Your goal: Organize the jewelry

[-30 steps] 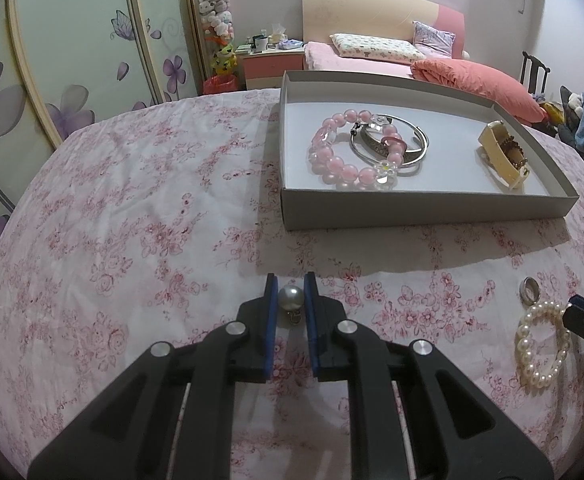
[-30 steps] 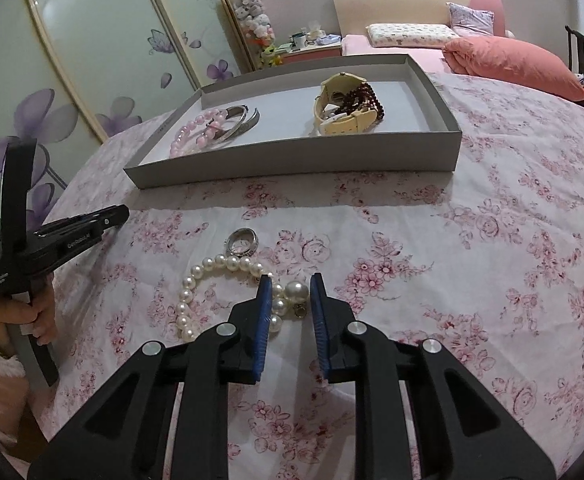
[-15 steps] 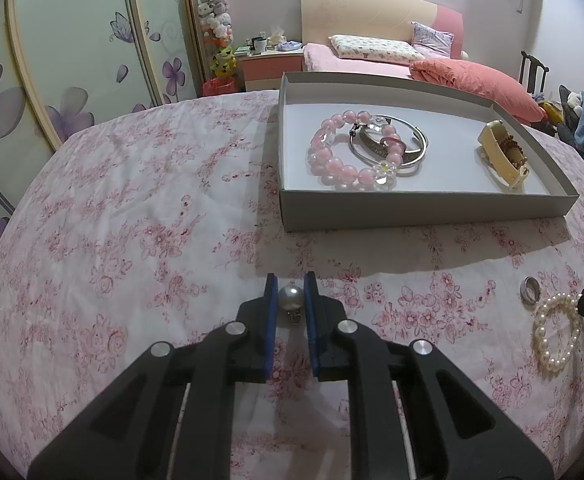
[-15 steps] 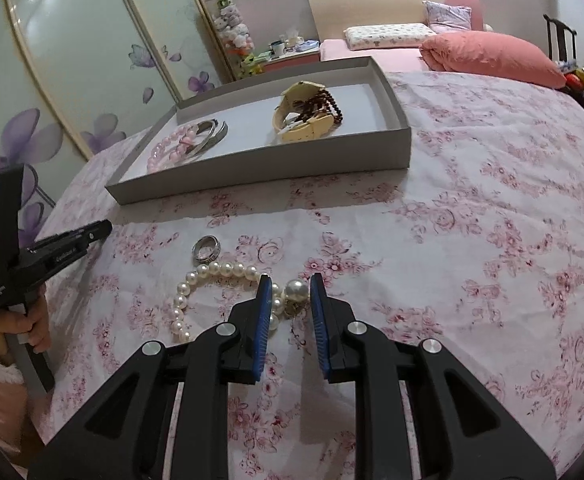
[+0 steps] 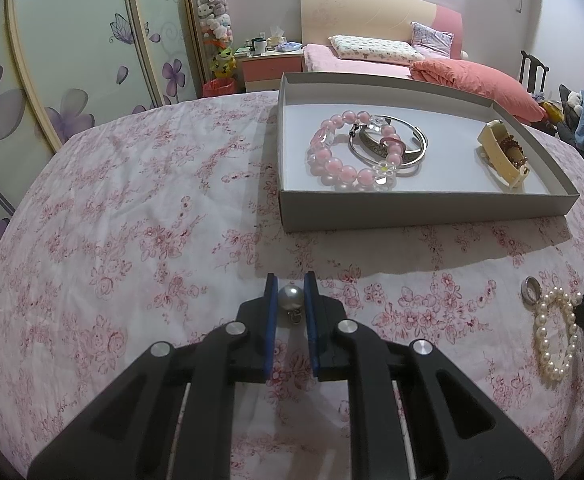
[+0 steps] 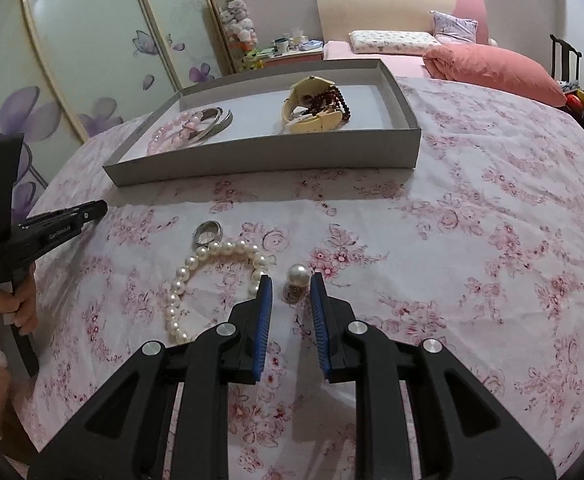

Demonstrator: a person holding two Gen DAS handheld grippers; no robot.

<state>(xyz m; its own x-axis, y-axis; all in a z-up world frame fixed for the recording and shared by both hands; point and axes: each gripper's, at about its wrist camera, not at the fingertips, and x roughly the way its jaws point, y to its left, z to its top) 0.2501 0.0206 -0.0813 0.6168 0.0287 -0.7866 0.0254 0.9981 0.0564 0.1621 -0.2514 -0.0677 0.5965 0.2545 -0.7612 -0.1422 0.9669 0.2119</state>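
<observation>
My left gripper is shut on a grey pearl earring, held just above the floral bedspread. It shows side-on in the right wrist view as the left gripper, held by a hand. My right gripper stands open low over the spread. A second pearl earring lies between its tips, with a gap to each pad. A white pearl bracelet lies just left of its left finger, and a silver ring beyond that.
A shallow grey tray sits farther back on the spread. It holds a pink bead bracelet, silver bangles and a cream watch with dark beads. Beyond the tray are a bed, a nightstand and wardrobe doors.
The right wrist view has swung slightly and the pearl bracelet has shifted a little beside the right gripper. The left gripper has kept still with its pearl earring.
</observation>
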